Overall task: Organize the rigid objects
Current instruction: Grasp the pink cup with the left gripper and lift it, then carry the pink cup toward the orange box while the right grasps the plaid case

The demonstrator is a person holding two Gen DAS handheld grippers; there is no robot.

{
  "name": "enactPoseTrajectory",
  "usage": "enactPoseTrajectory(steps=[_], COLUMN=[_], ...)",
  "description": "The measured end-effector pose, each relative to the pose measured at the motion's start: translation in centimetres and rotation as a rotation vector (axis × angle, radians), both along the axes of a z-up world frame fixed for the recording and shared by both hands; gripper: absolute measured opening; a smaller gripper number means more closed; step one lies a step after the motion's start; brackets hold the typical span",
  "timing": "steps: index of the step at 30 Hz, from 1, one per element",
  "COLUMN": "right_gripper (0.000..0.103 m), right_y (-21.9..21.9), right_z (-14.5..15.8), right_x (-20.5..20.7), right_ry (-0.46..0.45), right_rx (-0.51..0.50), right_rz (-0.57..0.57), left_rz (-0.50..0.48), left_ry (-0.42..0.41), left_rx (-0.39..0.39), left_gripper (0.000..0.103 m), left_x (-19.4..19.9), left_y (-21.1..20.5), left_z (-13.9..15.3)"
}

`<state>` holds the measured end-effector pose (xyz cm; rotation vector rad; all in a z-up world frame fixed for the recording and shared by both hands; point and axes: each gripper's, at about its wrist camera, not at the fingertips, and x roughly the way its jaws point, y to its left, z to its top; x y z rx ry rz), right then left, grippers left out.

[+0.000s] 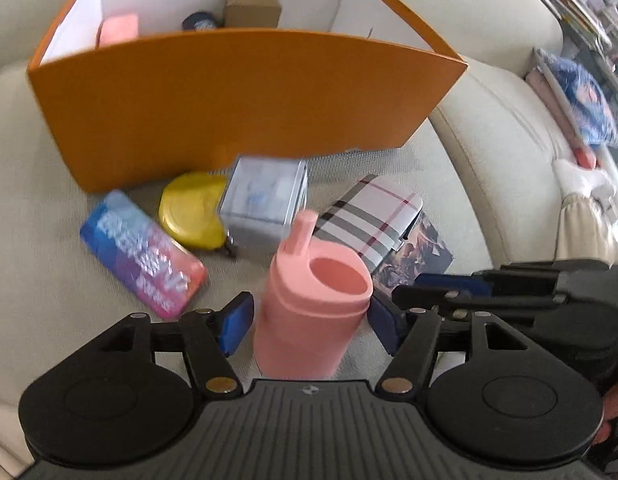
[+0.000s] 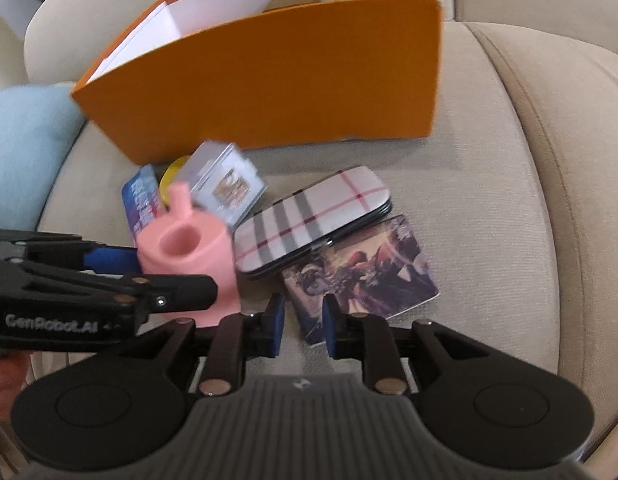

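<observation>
A pink cup with a spout (image 1: 309, 312) stands upright on the beige sofa seat (image 1: 41, 280). My left gripper (image 1: 311, 320) is open around it, its blue pads a little off the cup's sides. In the right wrist view, that left gripper (image 2: 177, 272) reaches in from the left around the cup (image 2: 189, 256). My right gripper (image 2: 303, 320) stands narrowly open over the near corner of a picture card (image 2: 361, 272), gripping nothing. A plaid case (image 2: 309, 220) lies beside the card.
An open orange box (image 1: 229, 112) stands behind, holding a pink block (image 1: 119, 28), a brown carton (image 1: 253, 10) and a dark round item (image 1: 199, 22). In front of it lie a blue-pink pack (image 1: 145, 252), a yellow case (image 1: 193, 210) and a clear box (image 1: 265, 200). A light blue cushion (image 2: 25, 152) is at left.
</observation>
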<state>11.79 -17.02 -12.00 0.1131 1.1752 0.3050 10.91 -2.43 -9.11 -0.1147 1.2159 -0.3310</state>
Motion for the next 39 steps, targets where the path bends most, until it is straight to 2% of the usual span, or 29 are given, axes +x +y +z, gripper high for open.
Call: enactPoseTrajectory(steps=[2,4,7,9,14,17,18,19,21,24,27,29,30,31,33,36,39], right_gripper=[0.025,0.033,0.034,0.034,0.037,0.042,0.042,0.033,0.027,0.016,0.013,0.017,0.024,0.036,0.042,0.041,0.042], right_y=[-0.6,-1.1,-1.7,-2.0,-1.7,-1.3,-1.0,-0.7,-0.1,0.2,0.7,1.3,1.5,1.7,1.8,1.4,0.4], right_z=[0.1,0.2,0.3,0.1,-1.0,-1.2,-1.1,-1.1,-0.8,-0.2,0.7,1.0,1.0,1.0,0.6,-0.9,-2.2], right_x=[0.5,1.0,1.5,2.1,3.3,3.8,4.0,4.1,4.3,4.5,4.5,4.7,4.7,4.8,5.4,5.9,6.2], right_ry=[0.004,0.001,-0.003,0.016,0.058,0.045,0.036,0.029,0.005,-0.024,-0.058,-0.071,-0.073,-0.068,-0.039,0.014,0.063], right_rx=[0.023,0.041,0.072,0.112,0.155,0.172,0.163,0.149,0.102,0.086,0.081,0.076,0.074,0.072,0.080,0.073,0.132], right_rz=[-0.030,-0.062,-0.108,-0.142,-0.188,-0.204,-0.203,-0.201,-0.194,-0.185,-0.168,-0.153,-0.150,-0.149,-0.169,-0.226,-0.279], left_rz=[-0.021,-0.030,-0.046,-0.054,0.006,0.068,0.087,0.102,0.116,0.107,0.119,0.121,0.121,0.122,0.131,0.142,0.142], left_ry=[-0.003,-0.009,-0.021,-0.042,-0.077,-0.094,-0.080,-0.057,-0.030,-0.012,0.040,0.042,0.039,0.037,0.034,0.036,0.036], left_rx=[0.031,0.058,0.069,0.084,0.079,0.087,0.095,0.104,0.105,0.126,0.128,0.131,0.133,0.130,0.120,0.104,0.102], left_gripper=[0.073,0.071,0.064,0.063,0.063,0.063,0.063,0.063,0.063,0.062,0.063,0.063,0.063,0.062,0.062,0.062,0.062], left_x=[0.1,0.1,0.0,-0.2,-0.7,-1.2,-1.3,-1.3,-1.7,-2.1,-2.2,-2.5,-2.8,-3.0,-2.8,-2.7,-2.9], left_y=[-0.6,-0.9,-1.1,-1.4,0.1,1.4,1.9,2.0,2.4,2.3,2.3,2.1,1.9,1.8,2.2,2.7,2.6], left_z=[-0.1,-0.1,0.2,0.5,1.8,1.6,1.2,0.7,0.1,0.0,-0.4,-0.4,-0.3,-0.2,-0.6,-0.6,-0.4])
